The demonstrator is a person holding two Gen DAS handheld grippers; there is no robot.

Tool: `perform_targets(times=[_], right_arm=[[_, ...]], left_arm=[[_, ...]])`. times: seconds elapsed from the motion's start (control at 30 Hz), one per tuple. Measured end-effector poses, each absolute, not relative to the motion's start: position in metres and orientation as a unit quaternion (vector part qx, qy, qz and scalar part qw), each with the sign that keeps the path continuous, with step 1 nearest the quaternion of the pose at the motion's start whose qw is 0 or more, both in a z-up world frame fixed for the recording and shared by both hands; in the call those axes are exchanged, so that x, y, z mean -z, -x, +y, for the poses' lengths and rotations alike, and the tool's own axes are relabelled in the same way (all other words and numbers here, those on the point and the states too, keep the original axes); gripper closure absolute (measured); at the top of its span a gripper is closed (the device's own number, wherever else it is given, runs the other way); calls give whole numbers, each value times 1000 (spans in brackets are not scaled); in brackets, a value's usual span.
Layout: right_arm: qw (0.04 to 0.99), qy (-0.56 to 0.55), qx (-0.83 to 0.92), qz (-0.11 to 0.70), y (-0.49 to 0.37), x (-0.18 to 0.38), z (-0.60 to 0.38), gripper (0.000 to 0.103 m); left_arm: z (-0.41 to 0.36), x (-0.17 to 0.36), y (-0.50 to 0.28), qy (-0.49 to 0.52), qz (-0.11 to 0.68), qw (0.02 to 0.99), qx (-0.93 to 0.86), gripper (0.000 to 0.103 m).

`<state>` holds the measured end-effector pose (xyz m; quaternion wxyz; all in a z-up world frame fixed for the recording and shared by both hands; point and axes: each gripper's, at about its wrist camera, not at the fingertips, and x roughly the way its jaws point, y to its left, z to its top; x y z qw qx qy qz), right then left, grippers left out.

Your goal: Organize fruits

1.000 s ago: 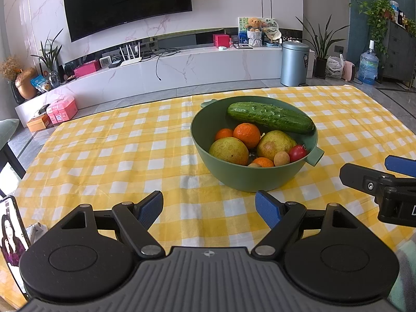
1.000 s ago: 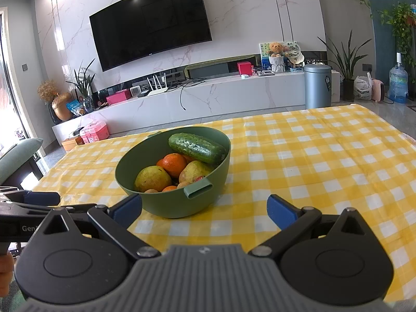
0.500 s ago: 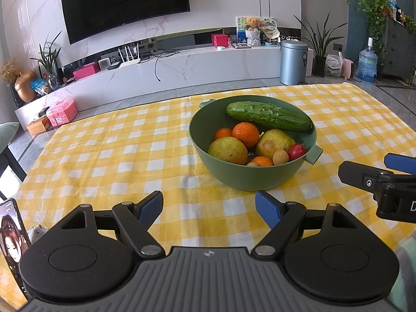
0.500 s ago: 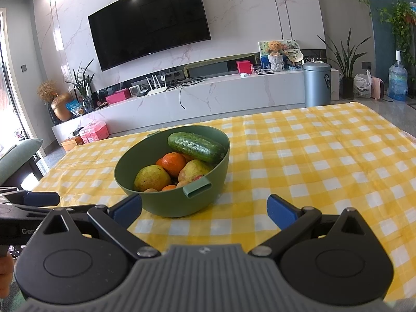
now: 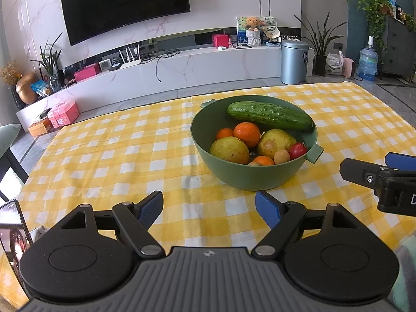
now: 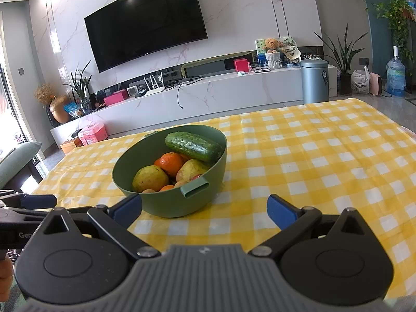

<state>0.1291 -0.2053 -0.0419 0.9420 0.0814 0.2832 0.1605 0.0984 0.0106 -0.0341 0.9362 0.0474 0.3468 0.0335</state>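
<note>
A green bowl [image 5: 256, 174] of fruit, topped by a cucumber [image 5: 269, 115], is set near the middle of the yellow-checked table [image 5: 104, 161]. Bare cloth is left around it toward every edge. The left gripper [image 5: 209, 206] and right gripper [image 6: 204, 208] are held wide open and empty, just short of the bowl.
</note>
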Motion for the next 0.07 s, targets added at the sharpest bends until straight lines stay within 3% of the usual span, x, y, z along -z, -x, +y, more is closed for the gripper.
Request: perform_targets(times=[0.07], right_arm=[[942,-82,-160,283,-129,42,-205,4]], left_arm=[[11,34,-98,-50,346,936,-32,9]])
